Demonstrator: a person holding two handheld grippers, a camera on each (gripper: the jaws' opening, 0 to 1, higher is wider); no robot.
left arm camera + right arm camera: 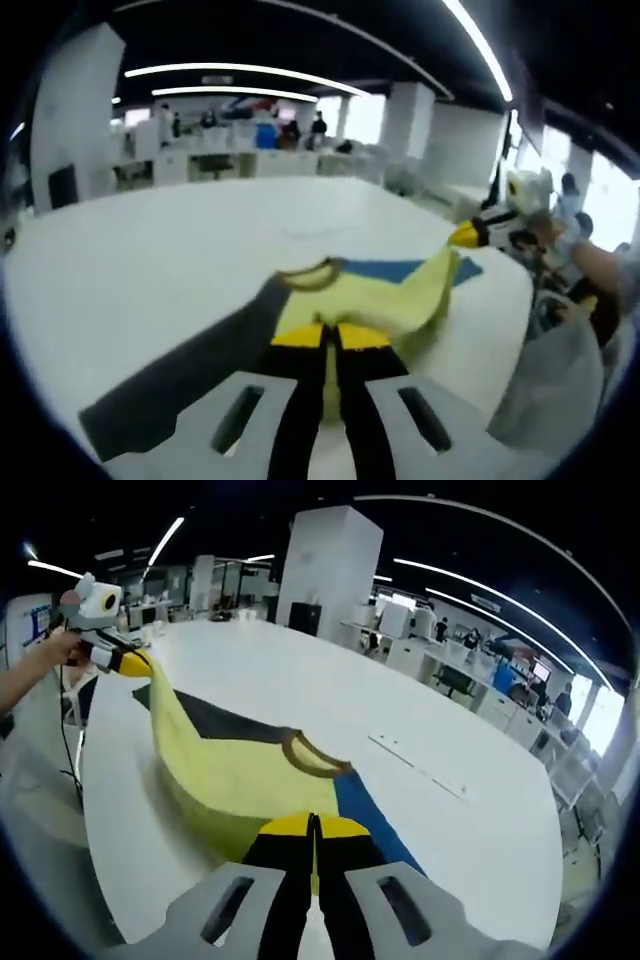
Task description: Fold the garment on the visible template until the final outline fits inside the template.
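Note:
A yellow garment [370, 295] with a brown neckline [312, 272] hangs stretched between both grippers above the white table [150, 260]. Under it lies the template, a dark grey panel [190, 370] and a blue panel [400, 268]. My left gripper [330, 335] is shut on one edge of the cloth. The right gripper [480, 232] pinches the far corner, lifted. In the right gripper view, my right gripper [313, 825] is shut on the yellow garment [220, 765], with the left gripper [125, 660] holding the far corner over the dark panel [215, 718] and blue panel [365, 810].
A person's hand [40, 660] holds the far gripper. The table edge [520, 330] runs close on the right, with a pale plastic bag [560, 390] beyond it. A cable [65, 740] hangs off the table's side. Desks, a white pillar [325, 570] and people stand far behind.

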